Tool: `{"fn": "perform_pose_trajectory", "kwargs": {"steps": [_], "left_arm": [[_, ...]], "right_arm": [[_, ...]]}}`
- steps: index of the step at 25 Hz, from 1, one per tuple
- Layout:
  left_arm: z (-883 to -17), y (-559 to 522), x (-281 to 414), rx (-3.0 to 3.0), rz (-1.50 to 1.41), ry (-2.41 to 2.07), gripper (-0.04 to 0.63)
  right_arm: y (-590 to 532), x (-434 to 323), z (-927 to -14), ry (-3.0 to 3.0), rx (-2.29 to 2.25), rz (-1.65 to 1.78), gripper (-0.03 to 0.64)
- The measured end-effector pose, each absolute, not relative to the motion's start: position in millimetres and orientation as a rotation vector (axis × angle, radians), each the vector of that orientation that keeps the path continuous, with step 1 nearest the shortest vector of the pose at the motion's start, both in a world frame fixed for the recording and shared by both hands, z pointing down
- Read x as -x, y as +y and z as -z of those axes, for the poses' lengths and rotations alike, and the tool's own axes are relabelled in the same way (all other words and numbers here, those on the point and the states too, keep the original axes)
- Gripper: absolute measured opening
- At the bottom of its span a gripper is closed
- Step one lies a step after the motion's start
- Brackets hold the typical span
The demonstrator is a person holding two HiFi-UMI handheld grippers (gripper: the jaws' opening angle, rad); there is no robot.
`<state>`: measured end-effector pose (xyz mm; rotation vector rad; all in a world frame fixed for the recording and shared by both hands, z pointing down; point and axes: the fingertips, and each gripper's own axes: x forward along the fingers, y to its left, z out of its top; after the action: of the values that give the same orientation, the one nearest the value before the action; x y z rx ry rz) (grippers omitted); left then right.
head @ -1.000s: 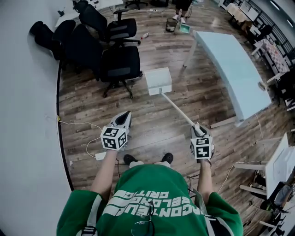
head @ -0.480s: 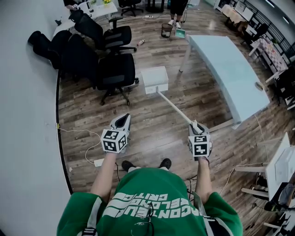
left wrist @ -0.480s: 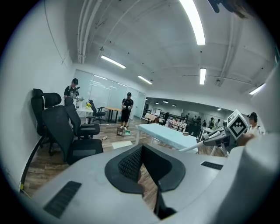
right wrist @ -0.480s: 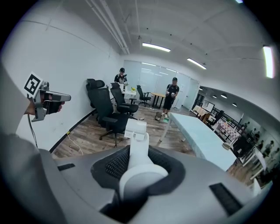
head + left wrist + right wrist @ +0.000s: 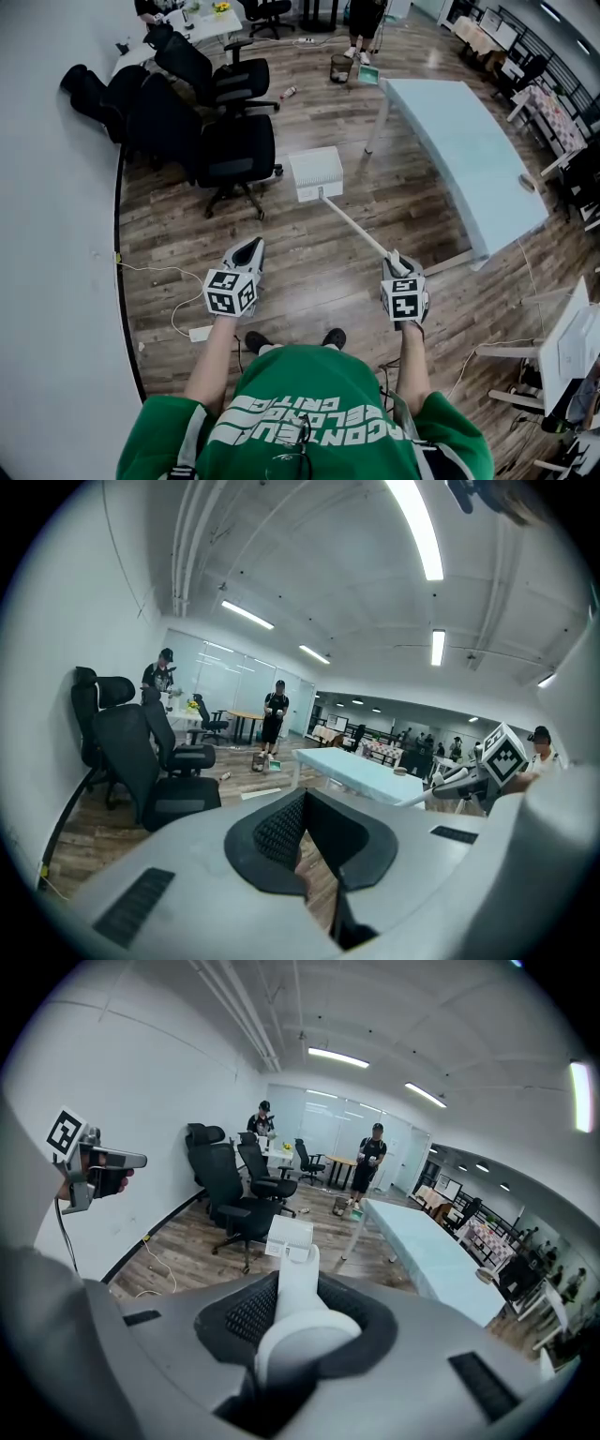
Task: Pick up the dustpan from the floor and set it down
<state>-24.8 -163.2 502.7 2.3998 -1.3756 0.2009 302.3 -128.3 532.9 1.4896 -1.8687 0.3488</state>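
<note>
Floor (image 5: 309, 258): wood boards, open ahead between the black chairs (image 5: 236, 141) and the pale desk (image 5: 469, 141).
Dustpan (image 5: 316, 172): white pan low ahead of the right claw (image 5: 398, 262), at the handle's far end — touching the boards or not, I cannot tell.
Handle (image 5: 356, 225): long axis runs forward and slightly left, sloping down.
Right claw: clamped on the handle's near end.
Left claw (image 5: 250, 247): jaws together, empty, well apart from the handle.

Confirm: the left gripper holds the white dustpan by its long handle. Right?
Wrong side. The right gripper holds the white dustpan by its long handle. The right gripper view shows its fingers closed on the handle. In the left gripper view, the left gripper has nothing between its fingers.
</note>
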Motion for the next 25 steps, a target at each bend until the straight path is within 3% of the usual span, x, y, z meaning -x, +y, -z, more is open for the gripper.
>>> {"fn": "perform_pose_trajectory", "kwargs": {"steps": [15,25], "left_arm": [[-511.6,-156.3,-0.8,-2.39,-0.261,-1.381,0.0],[-521.7,-154.2,-71.4,-2.415,-0.268,-1.333,0.0]], "right_arm": [[-120.4,-335.0,-544.1,-1.855,-1.481,-0.37,0.115],[-102.9,-397.5,-560.6,-1.823,-1.478,-0.389,0.115]]}}
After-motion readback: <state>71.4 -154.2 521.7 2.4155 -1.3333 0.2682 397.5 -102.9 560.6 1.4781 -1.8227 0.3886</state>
